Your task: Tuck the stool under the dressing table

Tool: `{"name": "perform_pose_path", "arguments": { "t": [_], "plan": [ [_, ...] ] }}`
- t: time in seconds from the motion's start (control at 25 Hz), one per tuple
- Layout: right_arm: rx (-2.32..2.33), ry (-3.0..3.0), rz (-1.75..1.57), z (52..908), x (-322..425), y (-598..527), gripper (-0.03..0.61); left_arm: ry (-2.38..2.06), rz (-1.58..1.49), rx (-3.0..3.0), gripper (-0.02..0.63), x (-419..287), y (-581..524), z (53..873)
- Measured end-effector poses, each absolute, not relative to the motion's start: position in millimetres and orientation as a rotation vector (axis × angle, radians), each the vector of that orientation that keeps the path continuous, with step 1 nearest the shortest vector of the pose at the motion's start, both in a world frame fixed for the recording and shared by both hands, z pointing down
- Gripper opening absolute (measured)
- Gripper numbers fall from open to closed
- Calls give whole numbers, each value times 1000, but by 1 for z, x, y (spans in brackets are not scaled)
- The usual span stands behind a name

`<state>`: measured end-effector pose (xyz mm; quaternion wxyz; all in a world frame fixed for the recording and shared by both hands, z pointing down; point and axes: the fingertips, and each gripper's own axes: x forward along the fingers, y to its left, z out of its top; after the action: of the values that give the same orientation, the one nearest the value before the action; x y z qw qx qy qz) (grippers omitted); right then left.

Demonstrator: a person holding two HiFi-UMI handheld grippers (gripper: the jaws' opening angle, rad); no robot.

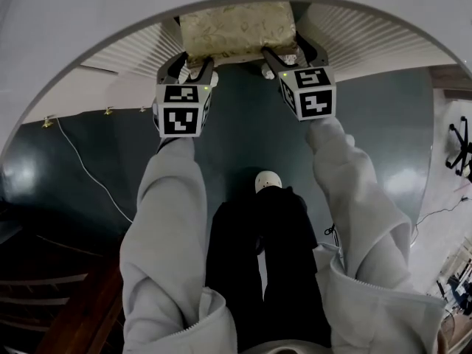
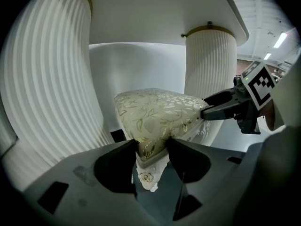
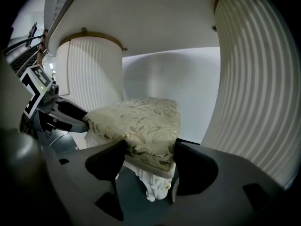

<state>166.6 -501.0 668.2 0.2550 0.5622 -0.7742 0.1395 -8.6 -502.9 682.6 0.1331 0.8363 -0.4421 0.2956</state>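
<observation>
**A:** What does the head view give that the gripper views don't?

**B:** Both tools at once. The left gripper (image 1: 195,65) and the right gripper (image 1: 293,52) sit on the two near corners of the stool (image 1: 237,29), and the person's pale sleeves (image 1: 166,220) run up to them. It also shows the dark floor (image 1: 243,131). A thin cable (image 1: 81,164) trails across it at the left, a white shoe toe (image 1: 267,181) is in the middle, and a black chair base (image 1: 461,146) is at the far right.

**A:** And from the grippers?

**B:** The grip itself. In the left gripper view the jaws are clamped on a corner of the leaf-patterned cushion (image 2: 155,117), pads against its sides, with a carved white leg (image 2: 148,175) below. The right gripper view shows the same hold on the other near corner. Both look in under the dressing table (image 1: 110,21). The stool stands in the gap between its two fluted pedestals (image 2: 42,93), with the white underside over the seat and a plain back panel (image 2: 136,69) behind.

**A:** Any writing?

**B:** Only the black-and-white square patterns on each marker cube (image 1: 181,109). None of it reads as words.

**A:** Anything in the way?

**B:** The pedestals stand close on either side of the seat but apart from it. One of them fills the right edge of the right gripper view, near that gripper.
</observation>
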Motion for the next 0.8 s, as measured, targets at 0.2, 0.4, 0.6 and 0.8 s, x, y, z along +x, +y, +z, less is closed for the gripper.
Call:
{"name": "perform_pose_path", "arguments": {
  "t": [0.2, 0.4, 0.6, 0.8],
  "plan": [
    [1551, -2105, 367, 668, 169, -496, 389, -1266, 865, 2433, 212, -8, -501, 681],
    [1585, -2102, 239, 645, 164, -475, 390, -1239, 929, 2518, 210, -7, -481, 659],
    [1589, -2164, 274, 611, 150, -445, 390, -1219, 865, 2532, 210, -3, -453, 622],
    [1589, -2203, 320, 579, 140, -421, 387, -1215, 809, 2488, 210, -11, -425, 600]
  ]
}}
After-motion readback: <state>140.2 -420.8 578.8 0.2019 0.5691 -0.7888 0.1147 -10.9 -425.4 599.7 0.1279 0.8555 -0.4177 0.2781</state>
